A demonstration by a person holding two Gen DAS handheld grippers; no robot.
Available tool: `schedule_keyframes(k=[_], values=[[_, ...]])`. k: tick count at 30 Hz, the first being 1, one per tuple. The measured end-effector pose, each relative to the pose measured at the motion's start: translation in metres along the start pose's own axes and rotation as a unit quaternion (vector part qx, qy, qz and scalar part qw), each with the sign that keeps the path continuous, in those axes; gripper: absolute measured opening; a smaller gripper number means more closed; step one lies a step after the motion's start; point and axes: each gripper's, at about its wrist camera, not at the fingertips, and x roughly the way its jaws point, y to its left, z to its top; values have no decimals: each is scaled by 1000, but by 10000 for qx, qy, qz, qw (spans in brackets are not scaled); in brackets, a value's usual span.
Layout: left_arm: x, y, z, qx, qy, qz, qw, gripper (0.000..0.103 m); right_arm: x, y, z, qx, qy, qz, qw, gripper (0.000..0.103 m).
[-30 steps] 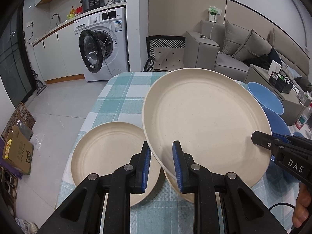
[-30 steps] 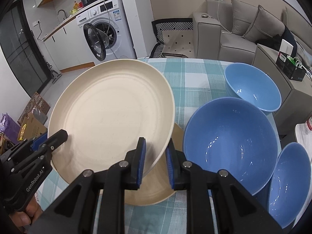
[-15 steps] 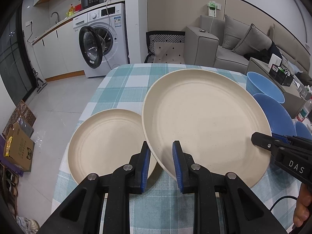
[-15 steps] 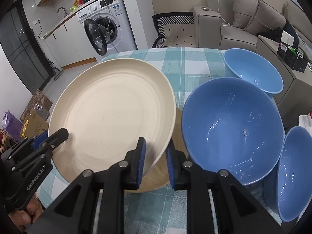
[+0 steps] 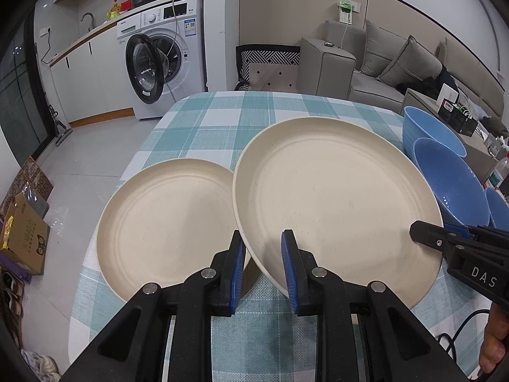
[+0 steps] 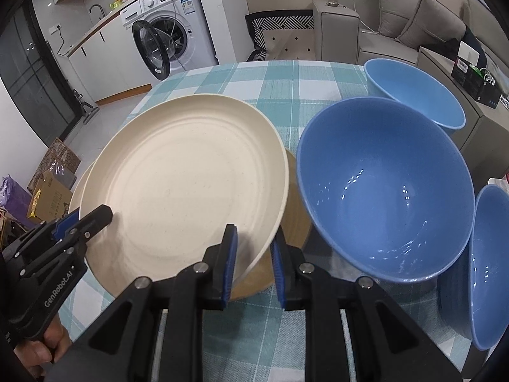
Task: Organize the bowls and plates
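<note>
Down a little lower than a moment ago, big plate (image 5: 334, 191) pinched at its left rim by left gripper (image 5: 262, 267) and right rim by right gripper (image 6: 253, 264), above wooden mat (image 6: 283, 254), beside small plate (image 5: 165, 226), so nearly ready to set down.

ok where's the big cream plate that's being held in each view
Left wrist: big cream plate fills centre-right, its near-left rim in the jaws.
Right wrist: it fills centre-left, its near-right rim in the jaws.
Shared landmark: the washing machine, upper left in both.
</note>
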Motion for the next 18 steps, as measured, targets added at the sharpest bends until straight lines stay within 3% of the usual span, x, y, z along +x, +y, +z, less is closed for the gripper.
schedule_keyframes(k=[18], values=[[33,-5,-9,147,98,-46,9998,22,15,1,-8,-48,135,-380,9992,22]])
